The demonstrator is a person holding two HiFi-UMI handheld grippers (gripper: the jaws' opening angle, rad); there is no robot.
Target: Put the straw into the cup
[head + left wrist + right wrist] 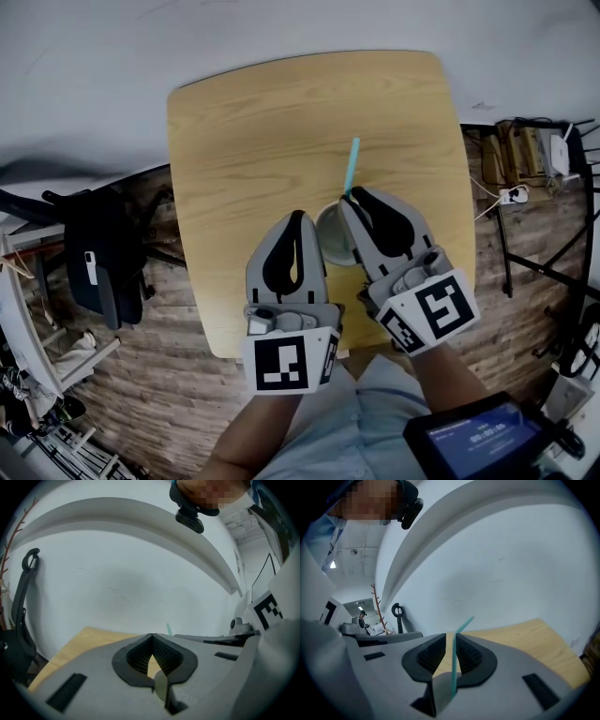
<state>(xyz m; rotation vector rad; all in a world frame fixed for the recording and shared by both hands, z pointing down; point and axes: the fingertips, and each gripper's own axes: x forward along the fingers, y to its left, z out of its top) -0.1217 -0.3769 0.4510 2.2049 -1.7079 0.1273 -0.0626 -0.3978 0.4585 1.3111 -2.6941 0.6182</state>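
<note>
The right gripper (451, 639) is clamped on a turquoise straw (453, 667), which runs upright between its ribbed pads and leans to the right above the jaw tips. From the head view, the right gripper (352, 197) reaches in from the lower right, with the straw (352, 164) rising past its tips toward the far side of the desk (244, 122). The straw's lower end is hidden behind the jaws, so whether it has entered the cup cannot be told. The pale grey cup (333, 239) stands on the desk just left of the right gripper, wedged between the two tools. The left gripper (298, 216) lies just beside the cup on its other side, its nearer jaw overlapping the rim. In its own view the left gripper (152, 637) has its jaw tips pressed together, and part of the cup (161, 688) shows through the gap behind them. The desk is light wood with rounded corners and stands on a wood-plank floor (187, 394) against a pale wall (281, 28). A black chair (103, 253) sits to its left, a power strip (512, 195) with cables to its right, and a lit screen (478, 441) shows near the person's arm.
</note>
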